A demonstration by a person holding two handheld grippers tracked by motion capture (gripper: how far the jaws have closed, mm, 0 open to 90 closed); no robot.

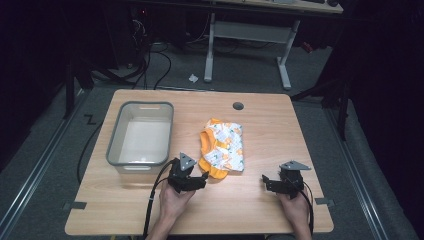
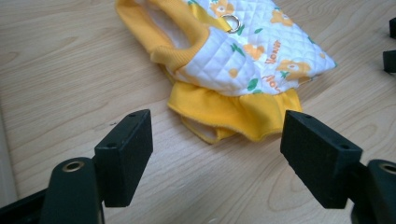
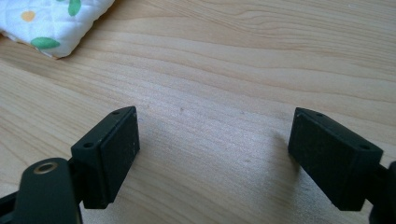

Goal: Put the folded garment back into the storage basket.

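Both my hands are at the near edge of the wooden table [image 1: 270,125], one gripper in each.

Left gripper [image 1: 200,178]: jaws spread wide, nothing between them. It sits just near of the small garment [image 1: 223,146] and points at it. In the left gripper view the gap between my jaws frames the yellow ruffled hem [image 2: 236,114], which lies flat on the wood just beyond the jaw tips — close, but apart.

Right gripper [image 1: 266,182]: jaws likewise released and empty. It rests toward the near right of the table, apart from the garment, with bare wood between. In the right gripper view a quilted corner of the garment [image 3: 51,25] shows at the far left, well beyond my jaw tips; bare wood grain lies between the jaws.

Garment: white quilted cloth printed with orange flowers and green leaves, yellow-orange ribbed trim along its left side and a yellow frill at its near end. A small metal ring [image 2: 232,21] sits on the quilted top. It lies about mid-table, slightly crumpled.

Grey plastic bin [image 1: 116,142]: on the left half of the table, just left of the garment and not touching it — the left gripper is just off the bin's near right corner. A dark round hole [image 1: 238,106] is in the tabletop by the far edge.
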